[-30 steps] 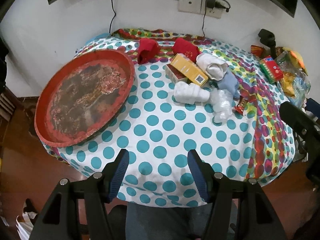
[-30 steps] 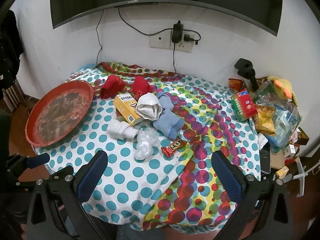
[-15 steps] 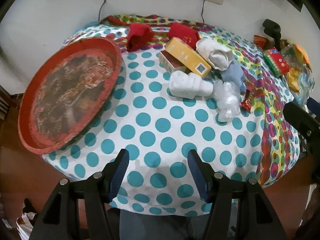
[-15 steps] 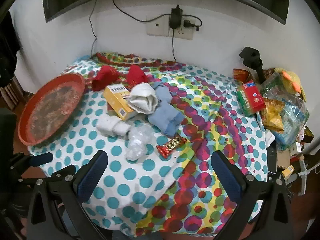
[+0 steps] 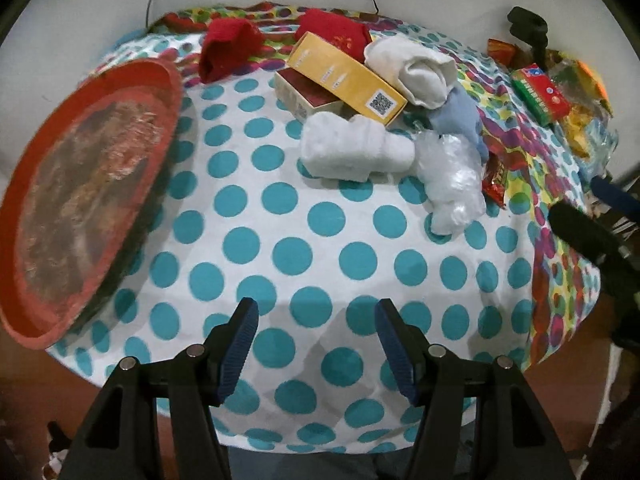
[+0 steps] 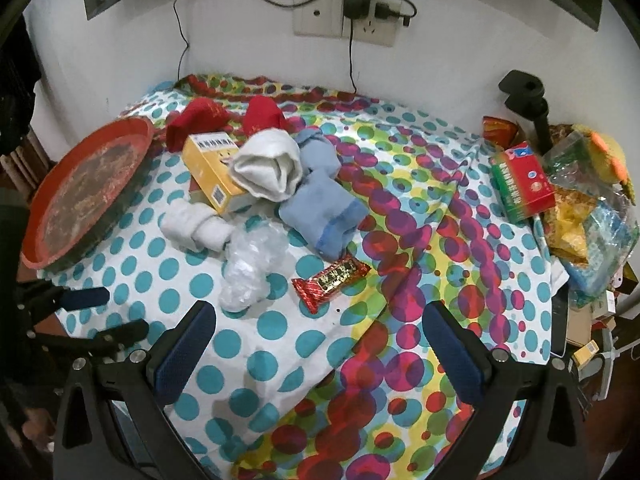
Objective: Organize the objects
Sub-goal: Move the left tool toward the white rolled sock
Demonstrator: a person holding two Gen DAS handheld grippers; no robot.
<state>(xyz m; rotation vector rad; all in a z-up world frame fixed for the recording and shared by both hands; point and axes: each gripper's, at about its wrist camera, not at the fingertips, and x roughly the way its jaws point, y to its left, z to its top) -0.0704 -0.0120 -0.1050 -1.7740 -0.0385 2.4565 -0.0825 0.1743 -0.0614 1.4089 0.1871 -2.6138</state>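
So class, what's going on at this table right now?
A person holds two grippers over a polka-dot tablecloth, both open and empty. The left gripper hangs above bare cloth, with the red tray off to its left. The right gripper points toward the red snack wrapper and crumpled plastic. The pile of rolled socks and a yellow box lies untouched; nothing sits in the tray yet.

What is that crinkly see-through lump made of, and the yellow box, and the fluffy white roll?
The see-through lump looks like thin clear plastic film: glossy and crumpled. The yellow box looks like smooth printed cardboard, with sharp folded edges and a barcode. The white roll seems soft knitted fabric, probably socks: fuzzy, matte and squashy.
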